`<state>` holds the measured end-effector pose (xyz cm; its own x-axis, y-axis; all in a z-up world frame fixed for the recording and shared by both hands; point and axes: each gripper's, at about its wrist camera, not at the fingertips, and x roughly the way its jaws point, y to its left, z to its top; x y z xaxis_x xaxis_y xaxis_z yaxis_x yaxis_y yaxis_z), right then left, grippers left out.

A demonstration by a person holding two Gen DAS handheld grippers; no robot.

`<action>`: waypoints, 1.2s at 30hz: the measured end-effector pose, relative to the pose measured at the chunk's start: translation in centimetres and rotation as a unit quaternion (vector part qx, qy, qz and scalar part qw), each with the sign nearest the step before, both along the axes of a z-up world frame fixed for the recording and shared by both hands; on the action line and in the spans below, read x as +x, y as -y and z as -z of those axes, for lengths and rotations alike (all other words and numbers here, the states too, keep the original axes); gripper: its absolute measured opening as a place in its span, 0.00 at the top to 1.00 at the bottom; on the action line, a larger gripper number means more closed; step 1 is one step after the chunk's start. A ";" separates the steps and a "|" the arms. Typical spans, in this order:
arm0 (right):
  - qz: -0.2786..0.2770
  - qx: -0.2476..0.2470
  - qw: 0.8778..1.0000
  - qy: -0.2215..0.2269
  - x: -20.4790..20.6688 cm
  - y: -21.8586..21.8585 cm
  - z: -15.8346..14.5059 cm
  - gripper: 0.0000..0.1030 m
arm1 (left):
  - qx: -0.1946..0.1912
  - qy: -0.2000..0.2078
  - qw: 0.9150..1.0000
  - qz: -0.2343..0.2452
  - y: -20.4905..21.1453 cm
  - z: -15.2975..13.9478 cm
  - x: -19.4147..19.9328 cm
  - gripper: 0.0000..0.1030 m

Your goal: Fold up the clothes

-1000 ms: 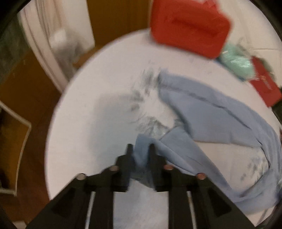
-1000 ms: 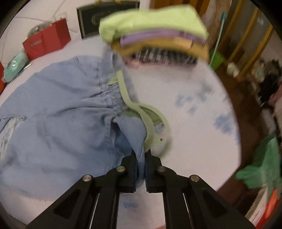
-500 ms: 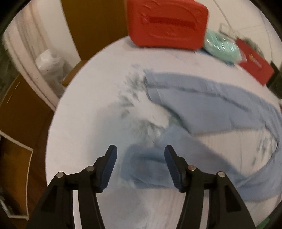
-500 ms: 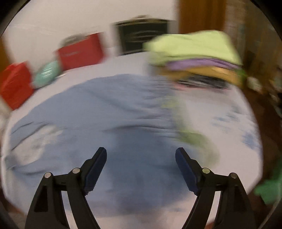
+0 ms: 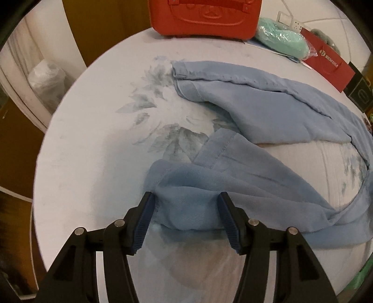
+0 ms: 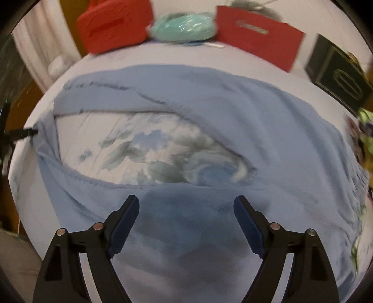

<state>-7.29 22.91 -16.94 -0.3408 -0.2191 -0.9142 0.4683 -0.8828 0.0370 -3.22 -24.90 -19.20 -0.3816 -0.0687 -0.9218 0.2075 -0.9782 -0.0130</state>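
left gripper [image 5: 185, 215]: let go, jaws apart around hem | right gripper [image 6: 186, 220]: released, still opening over blue trousers [image 6: 268, 130] | garment laid out, fold next

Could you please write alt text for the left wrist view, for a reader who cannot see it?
The left gripper points down at a rumpled blue garment on a round, floral-printed table, its jaws apart with a fold of the cloth between them. At the far edge are a red case, a mint bundle and a red bag.

Black tongs [image 5: 185, 211], blue ribbed pads [image 5: 227, 220], silver screws.
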 end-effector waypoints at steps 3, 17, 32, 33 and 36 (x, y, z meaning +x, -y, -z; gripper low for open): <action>-0.019 0.014 1.000 0.010 -0.5 1.1 1.2 0.12 | -0.005 -0.003 1.000 0.009 -0.2 0.0 -0.2 0.45; -0.018 0.036 0.999 -0.018 -1.5 1.3 0.5 0.98 | -0.012 -0.069 0.997 0.028 -2.0 -6.2 -2.4 0.96; 0.171 -0.050 0.983 -0.045 -4.0 -7.8 -0.6 0.23 | 0.006 -0.077 0.997 -0.011 1.2 -7.5 -7.6 0.39; 0.186 -0.052 0.980 -0.042 -3.3 -8.8 -0.6 0.23 | 0.006 -0.066 0.998 -0.010 1.3 -6.8 -7.0 0.39; 0.239 -0.047 0.969 -0.035 -1.0 -12.4 -0.4 0.23 | 0.009 -0.036 0.999 -0.002 1.1 -4.6 -5.5 0.39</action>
